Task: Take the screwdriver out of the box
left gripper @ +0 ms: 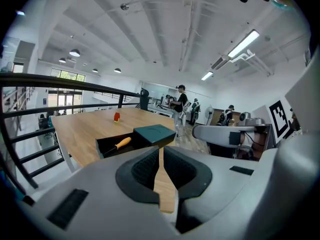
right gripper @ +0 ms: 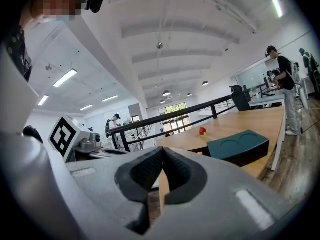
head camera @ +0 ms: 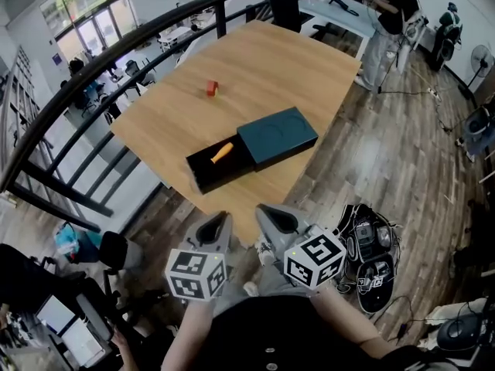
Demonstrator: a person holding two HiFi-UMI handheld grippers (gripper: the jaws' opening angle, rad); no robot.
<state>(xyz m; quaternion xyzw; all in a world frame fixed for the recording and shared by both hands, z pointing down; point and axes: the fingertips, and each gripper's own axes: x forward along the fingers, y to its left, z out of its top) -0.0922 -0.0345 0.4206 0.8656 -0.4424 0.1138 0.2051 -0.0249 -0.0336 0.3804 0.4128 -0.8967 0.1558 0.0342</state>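
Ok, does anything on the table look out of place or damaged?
Nothing stands out: the black tray sticks out from its teal cover, the screwdriver lies in it, nothing spilled.

Was bright and even throughout; took daylight from the tall glass windows (head camera: 85,14) at the head view's upper left, and white glare from long ceiling strip lamps (left gripper: 243,44); left only soft shadow beneath the pale wooden table (head camera: 255,76); bowed the black metal railing (left gripper: 60,80) into a curve; faded to black vignette in both gripper views' corners; showed the distant room in focus.
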